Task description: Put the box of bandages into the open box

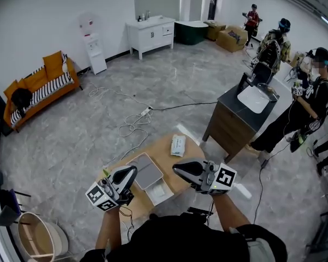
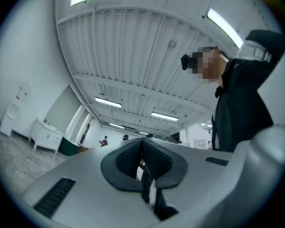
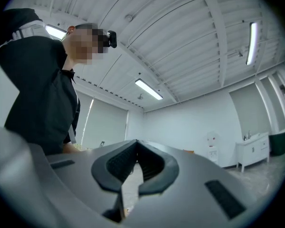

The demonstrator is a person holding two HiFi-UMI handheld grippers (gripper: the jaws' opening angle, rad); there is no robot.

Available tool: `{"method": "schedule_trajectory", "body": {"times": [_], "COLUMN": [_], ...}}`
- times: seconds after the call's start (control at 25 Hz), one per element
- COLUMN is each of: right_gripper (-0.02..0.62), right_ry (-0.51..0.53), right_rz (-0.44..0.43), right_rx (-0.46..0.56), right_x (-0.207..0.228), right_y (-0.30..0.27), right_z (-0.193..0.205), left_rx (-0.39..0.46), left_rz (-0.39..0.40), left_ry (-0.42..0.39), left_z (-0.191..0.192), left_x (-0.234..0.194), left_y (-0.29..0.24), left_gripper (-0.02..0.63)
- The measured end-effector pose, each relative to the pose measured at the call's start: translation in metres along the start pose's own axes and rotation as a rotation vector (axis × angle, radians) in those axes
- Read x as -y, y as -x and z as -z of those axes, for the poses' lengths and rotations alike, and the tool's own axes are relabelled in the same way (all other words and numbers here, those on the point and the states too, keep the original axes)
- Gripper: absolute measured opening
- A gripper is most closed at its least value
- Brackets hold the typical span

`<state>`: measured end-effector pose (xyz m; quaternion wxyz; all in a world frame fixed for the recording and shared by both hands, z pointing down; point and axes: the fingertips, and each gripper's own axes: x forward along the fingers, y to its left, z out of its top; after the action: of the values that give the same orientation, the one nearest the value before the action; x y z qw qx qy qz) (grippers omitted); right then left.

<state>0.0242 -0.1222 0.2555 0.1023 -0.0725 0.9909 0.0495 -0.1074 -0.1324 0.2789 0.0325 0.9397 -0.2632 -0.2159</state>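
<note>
Currently left gripper (image 1: 133, 170) and right gripper (image 1: 175, 168) hover, fingers (image 2: 126, 163) closed, empty; open right wide before straddling the box of bandages (image 1: 177, 144).

- We see the box of bandages (image 1: 177, 145) as a small, flat, white and pale-green pack. It lies flat near the far edge of the light wooden counter (image 1: 163, 158).
- We see the open box (image 1: 146, 172) as a flat grey rectangular panel with a shallow white part at its near side. It lies mid-counter, near the pack but apart from it.
</note>
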Motion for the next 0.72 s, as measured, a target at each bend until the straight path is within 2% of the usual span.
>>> {"method": "schedule_trajectory", "body": {"times": [0.08,0.16,0.28,0.48,0.72], "right_gripper": [0.011,0.011,0.011,0.011,0.011], "right_ry": [0.023,0.02,0.005,-0.05,-0.094], "right_rz": [-0.004,0.005,0.015,0.05,-0.003], "right_rx": [0.023,0.05,0.046,0.029,0.013], "right_x": [-0.007,-0.016,-0.036,-0.07,-0.126], "right_y": [0.017,0.037,0.069,0.129,0.171], "right_z": [-0.014,-0.024,-0.03,-0.023,-0.015], "left_rx": [0.014,-0.007,-0.049,-0.055,-0.073], "left_rz": [-0.045,-0.063,-0.079,-0.107,-0.14], "left_ry": [-0.07,-0.087,-0.082,-0.033,-0.019], "left_z": [-0.009,-0.008,0.005,0.041,0.078], "left_x": [0.016,0.033,0.066,0.132,0.209], "left_y": [-0.006,-0.012,-0.025,-0.03,-0.021], "left_gripper": [0.017,0.017,0.017,0.017,0.017]}}
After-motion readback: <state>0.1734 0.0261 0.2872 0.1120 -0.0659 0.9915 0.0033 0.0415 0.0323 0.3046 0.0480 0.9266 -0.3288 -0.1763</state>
